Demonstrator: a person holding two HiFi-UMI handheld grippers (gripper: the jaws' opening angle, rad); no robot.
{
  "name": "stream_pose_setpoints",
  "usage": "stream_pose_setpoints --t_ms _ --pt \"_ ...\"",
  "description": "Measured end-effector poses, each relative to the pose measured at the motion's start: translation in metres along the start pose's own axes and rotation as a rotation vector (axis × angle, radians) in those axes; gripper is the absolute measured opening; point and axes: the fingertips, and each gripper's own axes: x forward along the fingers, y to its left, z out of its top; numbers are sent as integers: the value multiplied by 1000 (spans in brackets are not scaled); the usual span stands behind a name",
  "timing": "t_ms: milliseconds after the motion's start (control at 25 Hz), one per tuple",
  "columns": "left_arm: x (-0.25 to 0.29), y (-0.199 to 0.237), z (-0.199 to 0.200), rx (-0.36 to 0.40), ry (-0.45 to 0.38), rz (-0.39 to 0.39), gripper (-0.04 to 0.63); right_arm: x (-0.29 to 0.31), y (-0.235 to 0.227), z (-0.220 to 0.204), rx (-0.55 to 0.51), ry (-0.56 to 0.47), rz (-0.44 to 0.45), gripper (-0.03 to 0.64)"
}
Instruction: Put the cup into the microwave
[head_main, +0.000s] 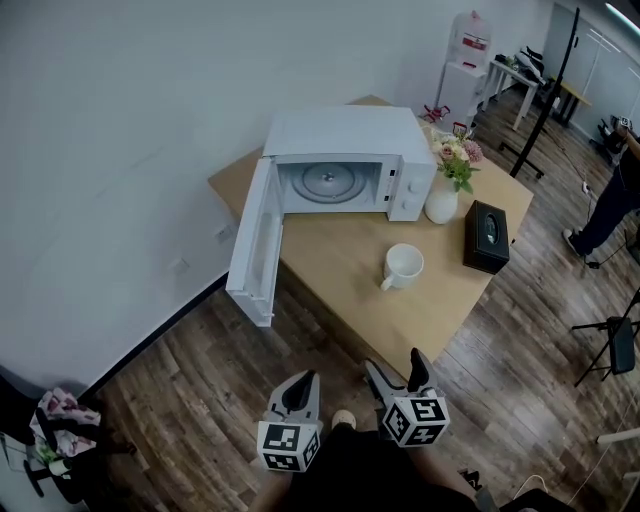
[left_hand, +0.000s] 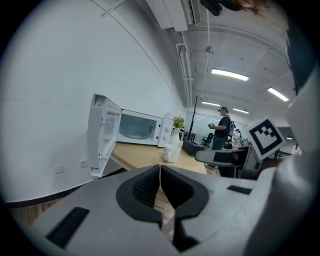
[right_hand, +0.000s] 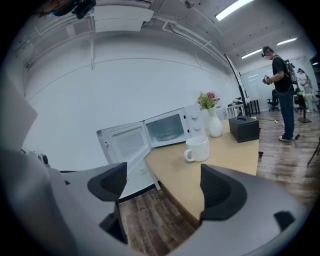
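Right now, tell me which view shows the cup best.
The head view: the cup stands on the table, mouth and handle clear from above. The right gripper view shows it side-on; the left gripper view shows it small, farther off.

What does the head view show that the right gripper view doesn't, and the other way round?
Only the head view: the white dispenser at the back of the room and a pink bundle on the floor.
Only the right gripper view: the ceiling lights.
Both: the table, the microwave with its door open, the white cup, the flower vase, the black box, and the right gripper, jaws wide apart and empty.
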Motion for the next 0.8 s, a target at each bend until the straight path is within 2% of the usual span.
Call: stream_pose_setpoints --t_ms 200,440,800 --pt "20 5 5 13 -9 -14 8 22 -8 5 -24 -10 -16 408" --pt "27 6 4 10 5 -27 8 26 -14 10 30 -39 -26 407" --pt "32 -10 -3 32 33 -89 8 11 -22 -6 68 -38 -62 407"
